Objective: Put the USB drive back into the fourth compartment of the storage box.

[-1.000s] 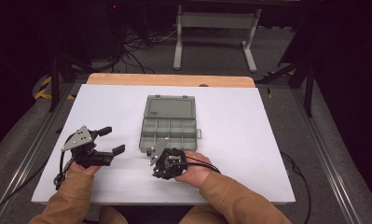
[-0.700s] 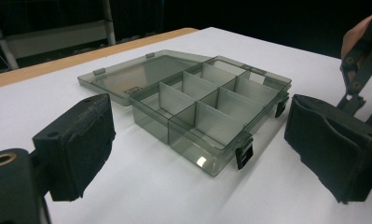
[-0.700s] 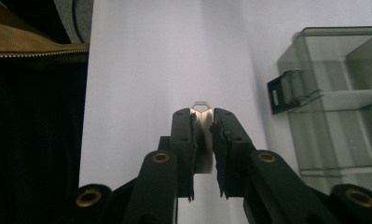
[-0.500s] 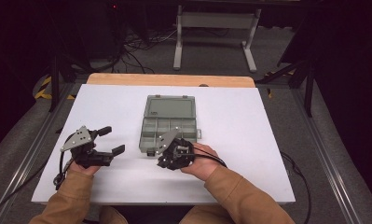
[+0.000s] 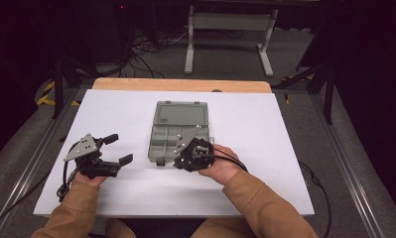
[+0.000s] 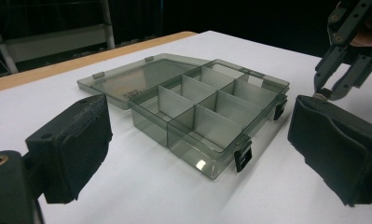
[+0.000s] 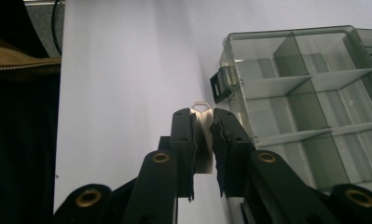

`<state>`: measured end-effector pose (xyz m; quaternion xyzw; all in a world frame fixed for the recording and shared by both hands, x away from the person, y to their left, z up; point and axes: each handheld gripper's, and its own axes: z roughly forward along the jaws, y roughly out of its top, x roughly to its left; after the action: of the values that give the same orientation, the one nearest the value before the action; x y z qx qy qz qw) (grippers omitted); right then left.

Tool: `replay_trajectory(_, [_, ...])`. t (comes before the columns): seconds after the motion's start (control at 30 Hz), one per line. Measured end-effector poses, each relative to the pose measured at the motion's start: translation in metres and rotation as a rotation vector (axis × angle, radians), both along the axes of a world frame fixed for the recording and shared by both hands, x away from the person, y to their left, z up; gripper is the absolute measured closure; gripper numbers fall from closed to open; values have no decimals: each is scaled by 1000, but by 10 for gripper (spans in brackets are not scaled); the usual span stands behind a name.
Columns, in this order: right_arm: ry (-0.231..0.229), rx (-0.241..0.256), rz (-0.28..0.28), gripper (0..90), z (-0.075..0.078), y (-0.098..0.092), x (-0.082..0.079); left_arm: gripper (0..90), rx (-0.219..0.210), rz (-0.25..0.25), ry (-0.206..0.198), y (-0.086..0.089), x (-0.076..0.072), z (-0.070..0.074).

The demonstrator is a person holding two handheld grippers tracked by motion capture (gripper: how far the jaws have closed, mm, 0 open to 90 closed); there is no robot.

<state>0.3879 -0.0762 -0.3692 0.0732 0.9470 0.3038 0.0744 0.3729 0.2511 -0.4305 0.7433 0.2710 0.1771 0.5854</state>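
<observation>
A small metal tab (image 7: 202,135) is clamped between the jaws of the right gripper (image 5: 188,157), held just at the near edge of the open box (image 5: 178,133) on the bench (image 5: 265,148). The compartments look empty, so the tab is judged picked up but not yet placed. The left gripper (image 5: 120,148) is held wide open and empty, left of the box.

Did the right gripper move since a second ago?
Yes. In the high view the right gripper slid forward and rightward toward the open compartment box; its jaws now overlap the box's near right corner, shut on a small metal piece.
</observation>
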Motion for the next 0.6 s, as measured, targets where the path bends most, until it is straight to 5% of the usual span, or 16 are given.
replay_trajectory(0.6, [-31,10,-77,795,20,-21,23,71,-1,1,3,0,0,0])
